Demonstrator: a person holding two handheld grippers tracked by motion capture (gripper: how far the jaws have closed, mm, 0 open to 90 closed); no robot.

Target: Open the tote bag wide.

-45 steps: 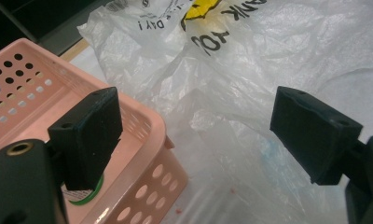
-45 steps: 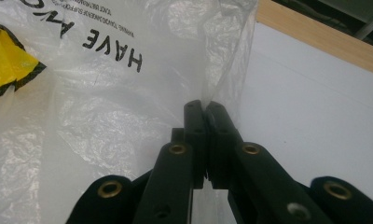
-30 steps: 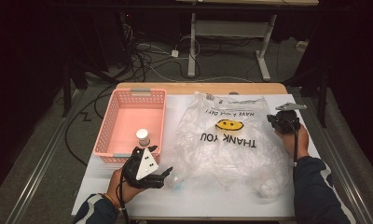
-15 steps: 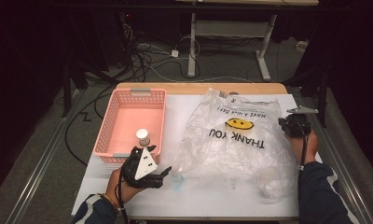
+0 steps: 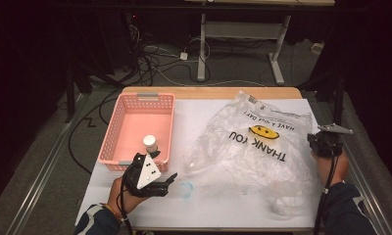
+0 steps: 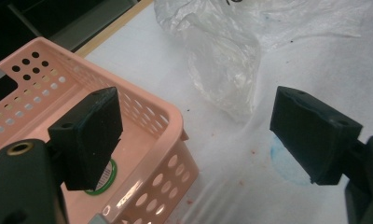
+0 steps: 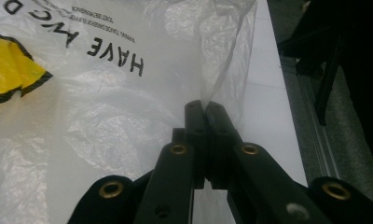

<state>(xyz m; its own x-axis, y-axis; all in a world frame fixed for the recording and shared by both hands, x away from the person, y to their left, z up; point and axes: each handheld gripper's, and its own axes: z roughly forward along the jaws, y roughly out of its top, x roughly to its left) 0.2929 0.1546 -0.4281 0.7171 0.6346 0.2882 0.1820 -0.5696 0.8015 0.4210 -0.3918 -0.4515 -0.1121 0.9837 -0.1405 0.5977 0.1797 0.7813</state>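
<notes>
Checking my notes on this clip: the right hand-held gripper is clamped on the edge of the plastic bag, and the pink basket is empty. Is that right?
Not quite. The pink basket is not empty: a small white-capped bottle stands in it, as the high view shows. The right hand-held gripper is indeed clamped on the edge of the plastic bag.

Left gripper (image 5: 157, 178) low at the near left, held in a hand (image 5: 128, 196) with the forearm entering from the bottom edge; white three-cornered plate on top, jaws spread wide apart with nothing between them, aimed forward and a little rightward. Right gripper (image 5: 326, 142) at the far right edge, gripped by a hand (image 5: 331, 166) with the sleeved forearm rising from the bottom right corner, cable trailing down along the wrist; grey plate on top, jaws pressed tight together, pinching a thin fold of film at the tips.
</notes>
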